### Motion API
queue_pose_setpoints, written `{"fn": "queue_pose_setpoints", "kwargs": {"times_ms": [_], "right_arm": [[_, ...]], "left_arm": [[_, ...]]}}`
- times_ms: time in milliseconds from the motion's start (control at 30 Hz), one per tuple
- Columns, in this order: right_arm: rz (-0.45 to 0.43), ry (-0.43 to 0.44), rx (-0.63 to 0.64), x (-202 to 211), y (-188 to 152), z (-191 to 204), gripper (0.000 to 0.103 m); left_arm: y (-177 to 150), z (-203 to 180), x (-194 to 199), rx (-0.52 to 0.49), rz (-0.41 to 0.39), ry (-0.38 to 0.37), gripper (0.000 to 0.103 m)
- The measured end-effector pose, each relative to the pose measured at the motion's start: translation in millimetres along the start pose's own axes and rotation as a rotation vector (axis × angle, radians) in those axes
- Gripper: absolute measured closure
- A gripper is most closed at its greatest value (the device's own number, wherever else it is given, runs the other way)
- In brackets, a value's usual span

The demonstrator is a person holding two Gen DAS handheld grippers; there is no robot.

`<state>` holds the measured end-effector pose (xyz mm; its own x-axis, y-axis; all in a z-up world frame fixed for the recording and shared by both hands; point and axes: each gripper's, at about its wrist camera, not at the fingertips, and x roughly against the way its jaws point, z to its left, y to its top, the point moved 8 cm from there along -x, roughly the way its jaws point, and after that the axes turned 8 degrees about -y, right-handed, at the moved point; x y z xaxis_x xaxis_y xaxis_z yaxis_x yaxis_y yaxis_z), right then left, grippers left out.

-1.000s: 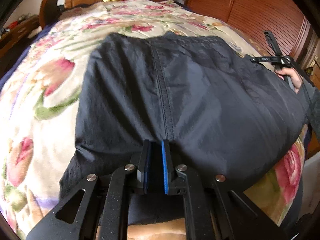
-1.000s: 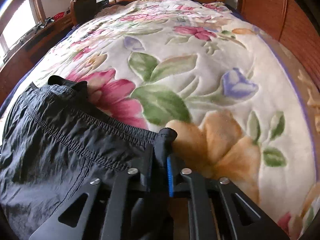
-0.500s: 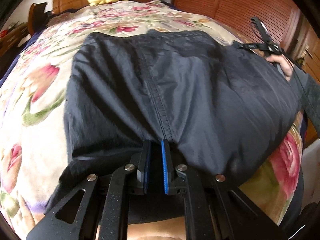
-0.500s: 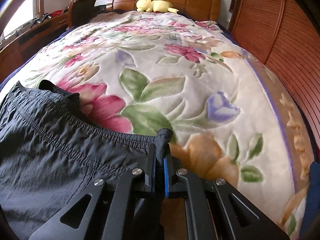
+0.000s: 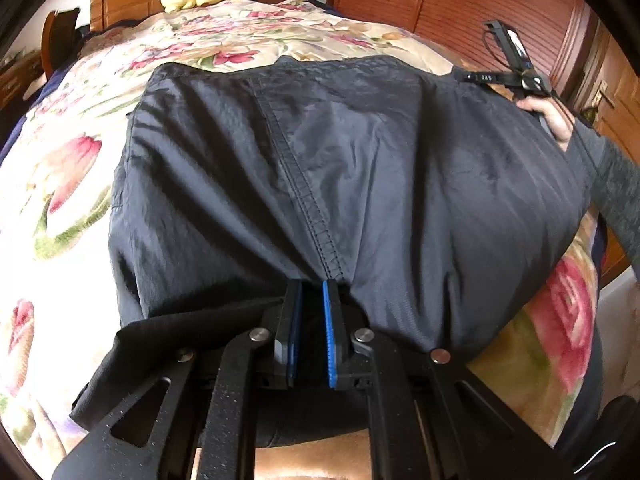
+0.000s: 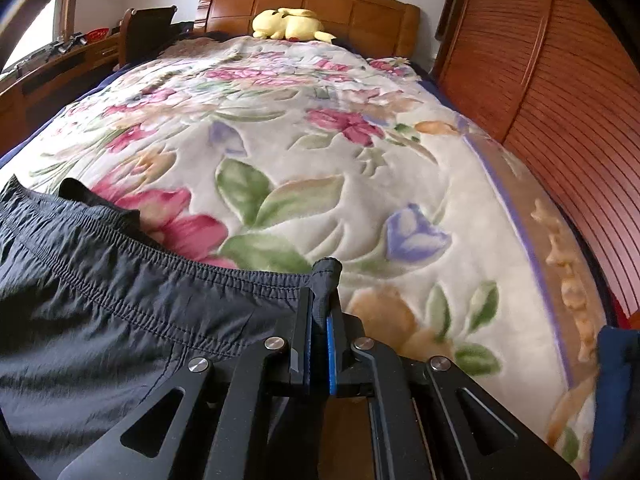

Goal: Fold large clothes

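Observation:
Dark navy trousers (image 5: 320, 168) lie spread over a floral blanket (image 5: 72, 168) on the bed, seat seam running toward me. My left gripper (image 5: 313, 292) is shut on the crotch end of the trousers, with cloth gathered between the blue pads. My right gripper (image 6: 320, 304) is shut on the corner of the elastic waistband (image 6: 160, 248), a tuft of cloth poking above the fingertips. The right gripper also shows in the left wrist view (image 5: 504, 76), held in a hand at the waistband's far right corner.
A yellow plush toy (image 6: 290, 24) lies by the wooden headboard (image 6: 352, 8). Wooden slatted wardrobe doors (image 6: 560, 92) run along the right of the bed. A desk and chair (image 6: 80, 52) stand at the left. The blanket (image 6: 360, 168) stretches beyond the waistband.
Both grippers have risen and pulled back with the trousers; the cloth is stretched tauter and more of the headboard and room shows. Both grips are unchanged.

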<state>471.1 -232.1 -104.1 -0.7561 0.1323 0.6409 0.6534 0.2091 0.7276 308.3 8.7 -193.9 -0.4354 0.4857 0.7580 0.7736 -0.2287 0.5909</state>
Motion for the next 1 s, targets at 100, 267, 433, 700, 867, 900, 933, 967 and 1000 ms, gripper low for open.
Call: {"fn": "queue_pose_setpoints", "kwargs": {"times_ms": [100,267,433,700,867,900,933,967,1000], "right_arm": [[-0.003,-0.018,0.017,-0.7,1.8,1.3,0.098],[0.032,0.025,0.019,-2.7,-4.8,0.7,0.098],[0.023,0.044,0.012,19.8,-10.8,-10.5,0.091],[-0.057,0.068,0.098,102.3,-35.1,-3.7,0.065],[-0.066,0.127,0.133,131.3,-63.0,15.1,0.063],[-0.066,0.139,0.133,136.2,-67.9,18.1,0.063],[-0.067,0.152,0.131,139.6,-70.3,20.6,0.063],[-0.069,0.168,0.126,143.2,-72.9,24.2,0.062],[-0.068,0.185,0.125,145.7,-74.8,27.1,0.062]], "left_arm": [[-0.5,8.5,7.7,0.055,-0.002,-0.012,0.092],[-3.8,24.5,32.7,0.090,-0.010,0.097,0.092],[-15.8,43.0,54.2,0.110,0.023,0.167,0.092],[-34.6,63.1,77.5,0.127,0.021,0.277,0.092],[-45.5,67.0,70.2,0.121,0.076,0.268,0.092],[-46.8,68.7,68.5,0.115,0.087,0.266,0.092],[-45.8,70.5,65.6,0.108,0.093,0.274,0.092],[-45.8,73.6,64.4,0.104,0.096,0.287,0.092],[-45.8,78.7,63.4,0.109,0.099,0.307,0.092]]}}
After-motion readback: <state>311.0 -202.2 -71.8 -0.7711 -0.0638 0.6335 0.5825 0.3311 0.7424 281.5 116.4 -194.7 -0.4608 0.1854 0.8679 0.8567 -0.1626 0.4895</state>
